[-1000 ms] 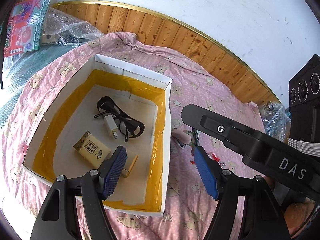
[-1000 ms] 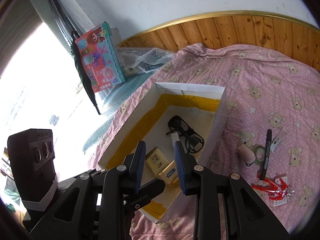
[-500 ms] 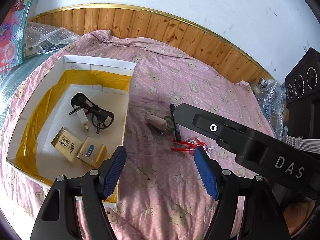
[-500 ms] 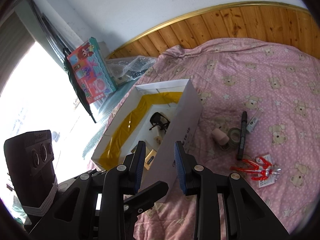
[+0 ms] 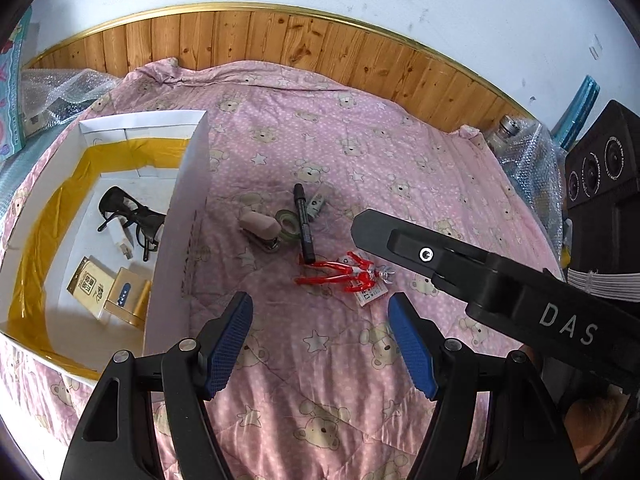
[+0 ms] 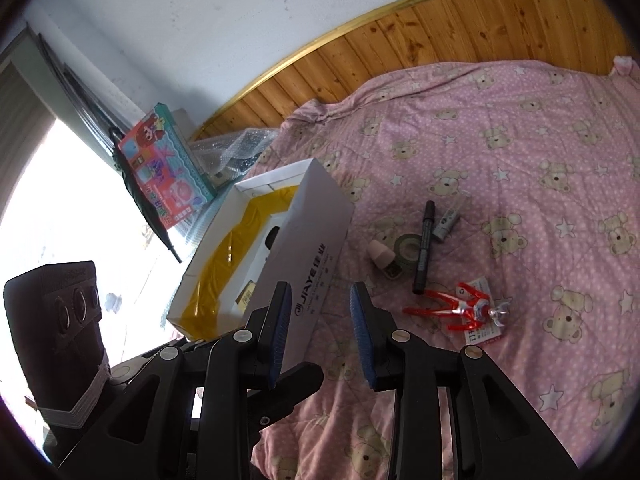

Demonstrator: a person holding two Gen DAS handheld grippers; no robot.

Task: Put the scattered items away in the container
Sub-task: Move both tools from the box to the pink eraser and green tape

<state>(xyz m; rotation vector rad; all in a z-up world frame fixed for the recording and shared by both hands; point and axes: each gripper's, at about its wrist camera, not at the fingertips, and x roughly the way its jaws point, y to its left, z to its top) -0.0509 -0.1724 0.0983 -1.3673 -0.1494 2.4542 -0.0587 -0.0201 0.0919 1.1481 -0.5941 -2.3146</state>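
Note:
A white box with yellow lining sits on the pink bedspread at the left. Inside lie black glasses, a white charger and two gold packets. Right of the box lie a pink stapler, a tape roll, a black marker, a small grey piece and a red figure on a card. My left gripper is open and empty, just short of the figure. My right gripper is open and empty, near the box's side wall.
Wooden panelling runs behind the bed. Bubble wrap and a colourful toy box lie beyond the container at the left. More bubble wrap with a bottle sits at the right edge. The right gripper's arm crosses the left view.
Both views have swung right, away from over the box toward the loose items on the bedspread. The figure, marker and stapler are now in front of both grippers. Neither gripper's jaw spacing has changed.

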